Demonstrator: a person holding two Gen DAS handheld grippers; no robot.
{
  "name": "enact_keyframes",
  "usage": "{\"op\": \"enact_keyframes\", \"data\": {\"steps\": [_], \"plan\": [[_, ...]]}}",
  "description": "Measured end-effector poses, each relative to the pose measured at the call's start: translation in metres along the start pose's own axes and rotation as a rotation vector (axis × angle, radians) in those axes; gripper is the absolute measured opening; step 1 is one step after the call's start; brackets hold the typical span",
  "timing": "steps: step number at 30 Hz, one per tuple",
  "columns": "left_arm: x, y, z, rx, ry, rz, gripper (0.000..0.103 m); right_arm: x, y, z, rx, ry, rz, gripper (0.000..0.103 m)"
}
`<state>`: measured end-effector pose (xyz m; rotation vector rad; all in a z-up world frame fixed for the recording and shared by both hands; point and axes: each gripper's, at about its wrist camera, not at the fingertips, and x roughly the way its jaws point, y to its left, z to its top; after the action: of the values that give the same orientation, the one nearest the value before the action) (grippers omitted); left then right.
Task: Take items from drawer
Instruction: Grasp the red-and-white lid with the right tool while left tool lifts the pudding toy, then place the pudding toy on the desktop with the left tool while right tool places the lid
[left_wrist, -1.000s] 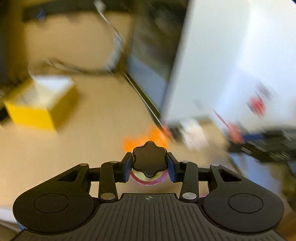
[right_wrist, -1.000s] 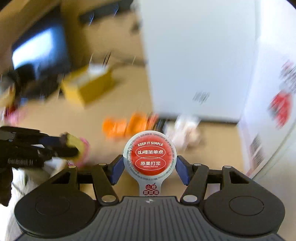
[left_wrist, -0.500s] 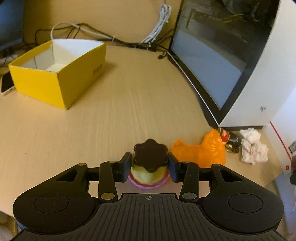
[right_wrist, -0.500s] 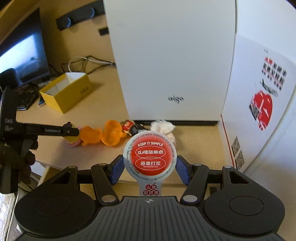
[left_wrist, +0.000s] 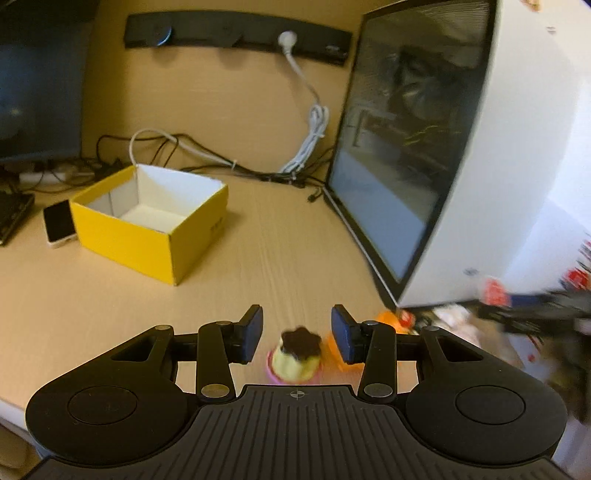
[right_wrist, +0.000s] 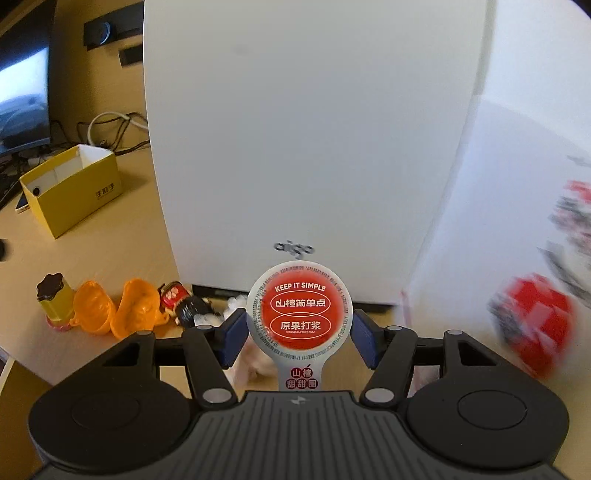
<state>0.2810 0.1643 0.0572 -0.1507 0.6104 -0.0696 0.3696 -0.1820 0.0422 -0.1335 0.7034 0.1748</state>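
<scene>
Wooden desk (left_wrist: 288, 236), yellow box (left_wrist: 147, 225) at left, white PC case (left_wrist: 480, 184) at right. Left wrist view: left gripper (left_wrist: 297, 334) open wide, pads clear of pudding toy (left_wrist: 295, 360), which stands on desk between them, near front edge. Toy likely light, hard plastic; best pinched at ribbed sides.

Right wrist view: right gripper (right_wrist: 299, 332) half closed, blue pads clamping snack cup (right_wrist: 300, 306) at rim, red foil lid facing camera. Cup probably light and thin-walled, foil easily dented; grip sides gently. Orange shell (right_wrist: 118, 310) beside toy.
</scene>
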Motion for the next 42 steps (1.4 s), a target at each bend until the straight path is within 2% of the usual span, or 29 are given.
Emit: {"op": "enact_keyframes", "data": {"steps": [4, 9, 13, 15, 18, 22, 25, 29, 32, 34, 36, 38, 41, 42], "plan": [[-0.019, -0.001, -0.021, 0.07, 0.078, -0.034, 0.045, 0.032, 0.009, -0.002, -0.054, -0.006, 0.014, 0.061], [-0.005, -0.002, -0.059, 0.073, 0.195, -0.081, 0.045, 0.056, 0.023, -0.014, -0.143, 0.022, 0.008, 0.062], [0.017, -0.01, -0.084, 0.112, 0.32, -0.114, 0.044, 0.021, 0.03, -0.012, -0.139, -0.066, 0.023, 0.063], [0.025, -0.017, -0.092, 0.157, 0.372, -0.156, 0.044, -0.007, 0.032, -0.009, -0.132, -0.119, 0.042, 0.071], [0.042, -0.029, -0.106, 0.25, 0.482, -0.212, 0.044, -0.044, 0.031, -0.009, -0.106, -0.159, 0.083, 0.074], [0.068, -0.045, -0.126, 0.359, 0.678, -0.326, 0.041, -0.06, 0.021, -0.023, 0.035, -0.035, 0.206, 0.074], [0.079, -0.053, -0.141, 0.458, 0.792, -0.373, 0.039, -0.056, 0.018, -0.048, 0.124, 0.078, 0.281, 0.074], [0.093, -0.061, -0.159, 0.552, 0.934, -0.382, 0.037, -0.046, 0.015, -0.092, 0.154, 0.224, 0.232, 0.074], [0.101, -0.069, -0.163, 0.577, 0.952, -0.393, 0.034, -0.044, 0.004, -0.114, 0.185, 0.298, 0.202, 0.074], [0.107, -0.075, -0.16, 0.592, 0.957, -0.402, 0.034, -0.044, -0.001, -0.12, 0.209, 0.315, 0.176, 0.074], [0.112, -0.082, -0.162, 0.642, 0.936, -0.374, 0.034, -0.048, -0.009, -0.121, 0.23, 0.32, 0.16, 0.074], [0.118, -0.087, -0.161, 0.675, 0.901, -0.347, 0.043, -0.052, -0.014, -0.121, 0.241, 0.32, 0.142, 0.074], [0.122, -0.088, -0.156, 0.668, 0.842, -0.304, 0.03, -0.056, -0.022, -0.119, 0.251, 0.313, 0.126, 0.074], [0.123, -0.087, -0.154, 0.66, 0.829, -0.291, 0.029, -0.057, -0.025, -0.118, 0.258, 0.31, 0.125, 0.074]]}}
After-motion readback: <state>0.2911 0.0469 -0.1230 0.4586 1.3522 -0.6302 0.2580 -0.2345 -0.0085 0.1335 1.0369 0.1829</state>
